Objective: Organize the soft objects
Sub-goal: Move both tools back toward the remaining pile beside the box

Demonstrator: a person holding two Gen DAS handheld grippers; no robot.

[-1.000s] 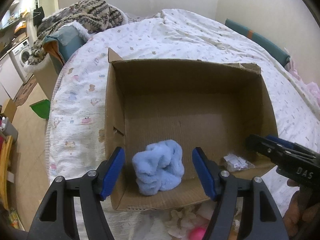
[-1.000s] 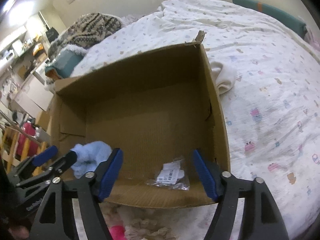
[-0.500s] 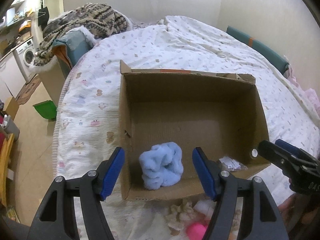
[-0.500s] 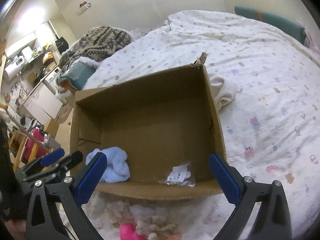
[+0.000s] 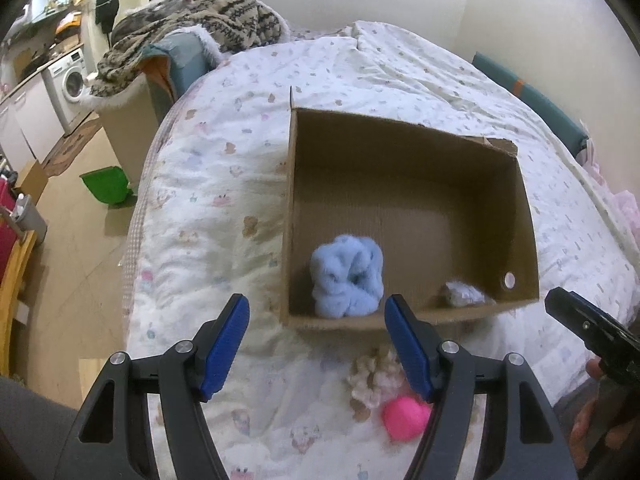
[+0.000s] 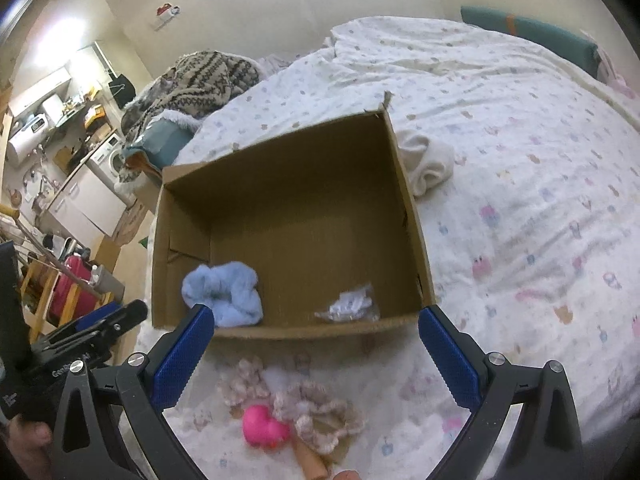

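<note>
Both tools, left [image 5: 316, 346] and right [image 6: 310, 354], gape empty at lower frame; blue cloth [image 5: 347, 276] lies in the box [image 5: 520, 216].

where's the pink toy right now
The pink toy lies on the bedspread just in front of the cardboard box, touching the beige frilly fabric, low in both wrist views.

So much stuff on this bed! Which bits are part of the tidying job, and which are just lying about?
Part of the job:
cardboard box
blue fluffy cloth inside it
pink soft toy
beige frilly pieces

Just lying about:
plastic packet in the box
cream cloth
patterned blanket
green dustpan
</note>
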